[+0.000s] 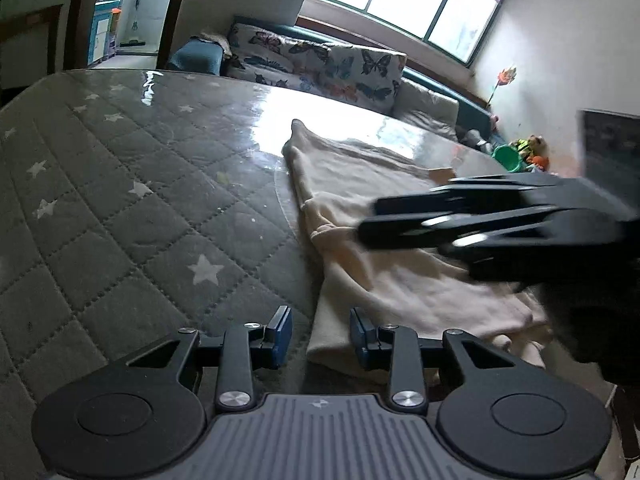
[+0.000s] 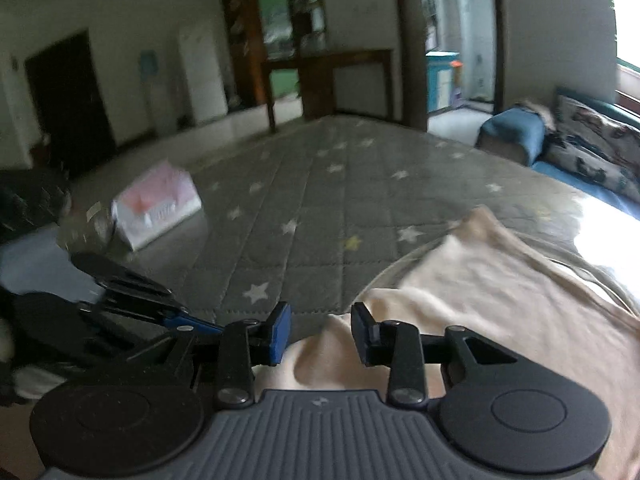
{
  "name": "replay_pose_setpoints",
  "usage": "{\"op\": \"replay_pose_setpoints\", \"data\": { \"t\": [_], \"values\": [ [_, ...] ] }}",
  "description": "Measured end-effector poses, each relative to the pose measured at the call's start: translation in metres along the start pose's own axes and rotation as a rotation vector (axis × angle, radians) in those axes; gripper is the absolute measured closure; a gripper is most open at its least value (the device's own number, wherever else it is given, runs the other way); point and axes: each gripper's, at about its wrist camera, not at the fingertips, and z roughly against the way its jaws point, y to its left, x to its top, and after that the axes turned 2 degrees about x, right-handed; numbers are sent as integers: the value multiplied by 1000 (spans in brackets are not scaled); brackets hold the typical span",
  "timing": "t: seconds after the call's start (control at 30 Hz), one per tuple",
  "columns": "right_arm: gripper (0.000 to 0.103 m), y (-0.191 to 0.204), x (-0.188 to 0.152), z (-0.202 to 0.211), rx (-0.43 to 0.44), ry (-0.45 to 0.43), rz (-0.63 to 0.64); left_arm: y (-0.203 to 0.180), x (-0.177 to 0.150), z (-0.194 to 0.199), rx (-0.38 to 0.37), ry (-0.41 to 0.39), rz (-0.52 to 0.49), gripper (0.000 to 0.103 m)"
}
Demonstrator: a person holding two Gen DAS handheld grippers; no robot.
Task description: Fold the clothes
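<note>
A cream garment lies spread on the grey star-quilted table, partly folded, with a ridge down its left side. My left gripper is open low over the garment's near left corner; the cloth edge shows in the gap, and the pads do not press it. My right gripper reaches in blurred from the right, just above the middle of the garment. In the right wrist view the right gripper is open over a raised fold of the garment. The left gripper sits close by on the left.
A pink and white box stands on the table's far left. A sofa with a butterfly cushion runs behind the table, with a blue stool at its end. A green bucket and toys sit on the floor at right.
</note>
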Motion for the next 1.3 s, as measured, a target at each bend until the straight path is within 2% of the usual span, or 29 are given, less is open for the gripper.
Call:
{"op": "replay_pose_setpoints", "data": {
  "t": [0.13, 0.2, 0.27, 0.33, 0.47, 0.57, 0.67, 0.77, 0.83, 0.93, 0.97, 1.07, 1.13, 1.3],
  "values": [
    [81, 0, -5, -20, -56, 45, 7, -2, -4, 1, -39, -4, -26, 69],
    [90, -3, -6, -19, -67, 39, 0, -2, -4, -1, -42, -4, -33, 71],
    [95, -4, -7, -16, -82, 25, -5, -2, -5, -3, -45, -4, -37, 91],
    [95, -5, -7, -10, -96, 0, -13, -1, -6, -2, -55, -7, -31, 95],
    [95, -10, -6, -4, -110, -20, -55, -4, -9, 2, -45, -20, -37, 96],
    [90, -13, -6, -7, -65, -15, -81, -4, -11, 2, -41, -20, -30, 96],
    [84, -6, -3, -10, -66, -27, -32, -3, -13, 2, -39, -20, -28, 96],
    [84, -5, 1, -18, -84, -6, 0, -2, -15, 4, -44, -22, -29, 96],
    [89, -4, 1, -25, -74, 34, 9, -1, -16, 4, -46, -22, -22, 96],
    [98, -3, 1, -29, -51, 19, -13, 1, -18, 5, -52, -20, -17, 96],
    [103, -9, 3, -29, -31, 0, -75, 1, -18, 6, -51, -20, -17, 96],
    [103, -30, 9, -30, 7, -44, -237, 2, -19, 7, -47, -17, -13, 96],
    [102, -36, 11, -25, 1, -61, -252, 4, -19, 8, -47, -10, -6, 95],
    [98, -41, -1, 21, -81, -95, -223, 7, -17, 14, -37, 8, -15, 95]
  ]
}}
